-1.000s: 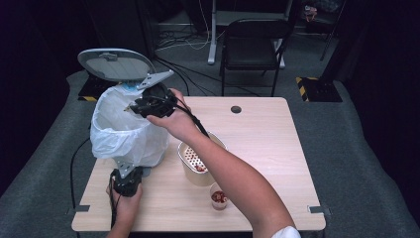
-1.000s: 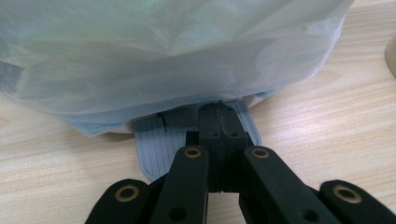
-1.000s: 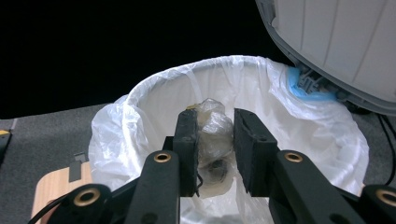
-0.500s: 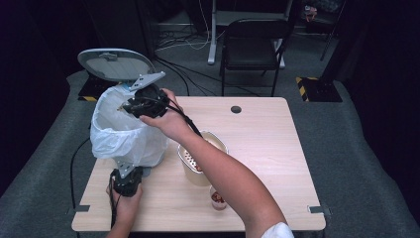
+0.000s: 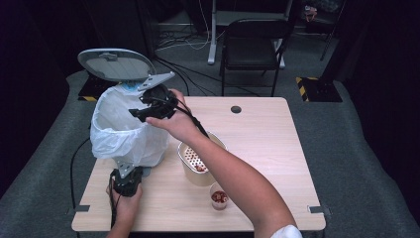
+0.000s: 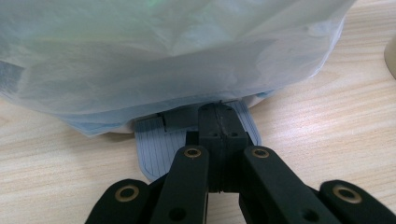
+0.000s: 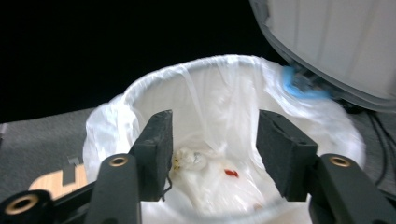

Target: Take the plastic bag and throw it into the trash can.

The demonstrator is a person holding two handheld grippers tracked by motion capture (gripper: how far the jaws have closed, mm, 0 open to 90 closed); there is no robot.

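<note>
The right claw [image 5: 141, 115] hangs over the mouth of the pedal bin [image 5: 126, 131], tilted down into it. Its jaws have just been opening and now stand partly apart with nothing between them. In the right gripper view, the white liner bag [image 7: 219, 140] lies below them, with a crumpled white scrap [image 7: 189, 159] and a small red piece [image 7: 231, 173] at the bottom.

The left claw [image 6: 219, 128] is closed tight, and its tips rest on the ribbed pedal [image 6: 161, 144] at the foot of the bin. The lid [image 5: 115, 64] stands raised behind, so I judge that this claw presses the pedal down.

The bin stands at the left edge of the tabletop [image 5: 277, 148]. Near it is a beige pot with a strainer [image 5: 198, 161], and closer to the person a small cup with red pieces [image 5: 218, 197].

The step in hand seems to be dropping waste. To do it well, the left claw should stay firm on the pedal until the right claw is out of the mouth; otherwise the lid may fall on it. The right claw should lift straight up, so that it does not catch the thin bag.
</note>
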